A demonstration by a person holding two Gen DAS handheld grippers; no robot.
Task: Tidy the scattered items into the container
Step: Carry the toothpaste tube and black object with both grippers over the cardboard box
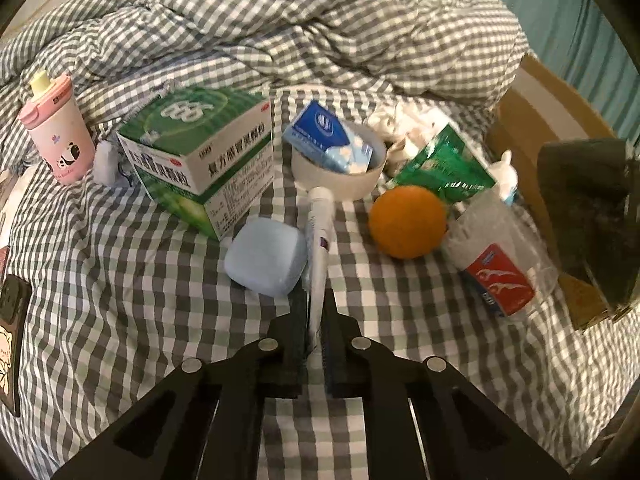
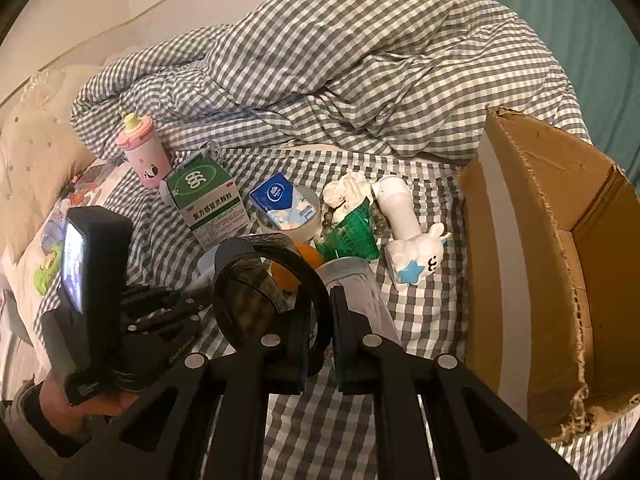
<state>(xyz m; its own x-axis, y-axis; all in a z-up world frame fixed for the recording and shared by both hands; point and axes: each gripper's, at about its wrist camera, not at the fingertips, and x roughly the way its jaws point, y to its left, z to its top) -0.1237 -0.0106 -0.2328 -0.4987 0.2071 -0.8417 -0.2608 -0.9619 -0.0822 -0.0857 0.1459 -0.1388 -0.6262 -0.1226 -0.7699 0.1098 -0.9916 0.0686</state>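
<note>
Items lie scattered on a checked bedsheet. My left gripper (image 1: 314, 308) is shut on the flat end of a white tube (image 1: 319, 236) that points toward a tape roll (image 1: 340, 176) holding a blue tissue pack (image 1: 324, 130). A pale blue case (image 1: 264, 260) touches the tube's left side. My right gripper (image 2: 322, 304) is shut on the rim of a dark tape roll (image 2: 272, 292), held above the sheet. The cardboard box (image 2: 560, 272) stands open to the right of it.
A green medicine box (image 1: 200, 156), pink cup (image 1: 58, 136), orange (image 1: 406, 222), clear bottle with red label (image 1: 496, 260), green packet (image 1: 444, 164) and white bunny toy (image 2: 416, 256) lie about. A bunched duvet (image 2: 360, 80) lies behind. A phone (image 1: 12, 332) is at the left.
</note>
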